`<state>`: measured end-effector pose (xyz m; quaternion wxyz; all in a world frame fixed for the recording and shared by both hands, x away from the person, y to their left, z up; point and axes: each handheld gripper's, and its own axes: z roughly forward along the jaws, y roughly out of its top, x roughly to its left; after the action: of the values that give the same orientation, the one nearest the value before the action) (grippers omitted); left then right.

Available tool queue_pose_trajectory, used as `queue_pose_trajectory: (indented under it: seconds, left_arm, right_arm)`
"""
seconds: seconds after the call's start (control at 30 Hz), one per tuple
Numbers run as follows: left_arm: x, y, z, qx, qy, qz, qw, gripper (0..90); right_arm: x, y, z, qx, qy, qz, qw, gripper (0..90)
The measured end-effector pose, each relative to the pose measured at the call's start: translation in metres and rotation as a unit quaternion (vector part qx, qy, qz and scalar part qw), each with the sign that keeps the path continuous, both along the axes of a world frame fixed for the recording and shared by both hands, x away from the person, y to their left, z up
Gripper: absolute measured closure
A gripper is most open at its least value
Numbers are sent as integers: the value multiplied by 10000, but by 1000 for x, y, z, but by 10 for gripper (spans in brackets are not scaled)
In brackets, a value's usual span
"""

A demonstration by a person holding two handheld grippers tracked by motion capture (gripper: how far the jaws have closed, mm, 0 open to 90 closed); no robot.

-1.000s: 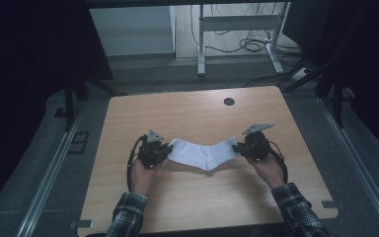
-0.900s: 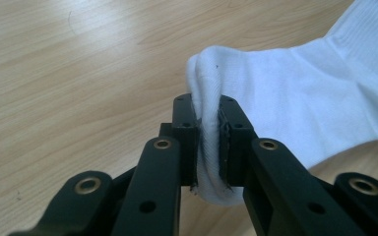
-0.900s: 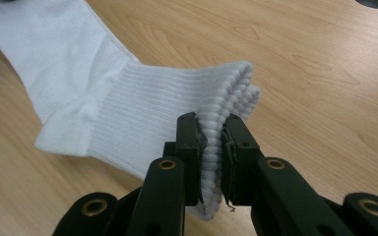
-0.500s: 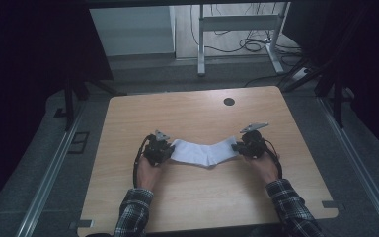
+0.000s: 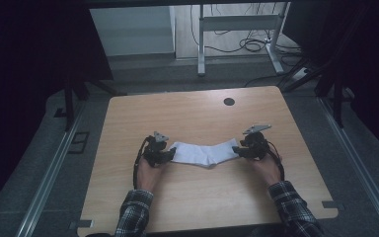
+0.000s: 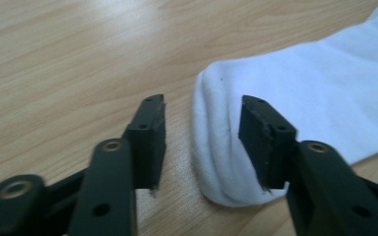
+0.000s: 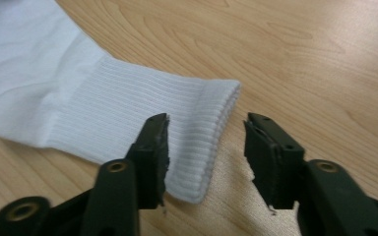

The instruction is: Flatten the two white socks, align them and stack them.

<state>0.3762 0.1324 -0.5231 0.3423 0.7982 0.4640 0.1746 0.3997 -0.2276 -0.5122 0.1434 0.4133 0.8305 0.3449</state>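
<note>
sock (image 5: 205,153) flat on wooden table (image 5: 187,111), long axis running side to side between both hands, toe end at left gripper (image 5: 159,154), ribbed cuff at right gripper (image 5: 249,148), each equally near its own end. jaws of both just opened, half-wide, pads off the cloth, toe fold (image 6: 216,142) between the left pair, cuff edge (image 7: 204,147) between the right. soft white knit, smooth foot, ridged cuff, slight bend at the heel.
</note>
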Motion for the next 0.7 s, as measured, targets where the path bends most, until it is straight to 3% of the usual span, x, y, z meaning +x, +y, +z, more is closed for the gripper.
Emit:
queue_pose_trajectory:
  seconds: [0.3,0.47,0.7]
  left_arm:
    - [-11,0,9,-171,-29,-274,9995,325]
    - [-18,1,15,-314,-7,-400,9987,219]
    - [-30,3,24,-228,-76,-493,9985,142]
  right_arm:
    - [-13,-5,10,-9,-218,159,9996,365]
    - [-18,-7,14,-7,-220,289,9993,299]
    - [-28,-8,20,-82,-316,436,9985,217]
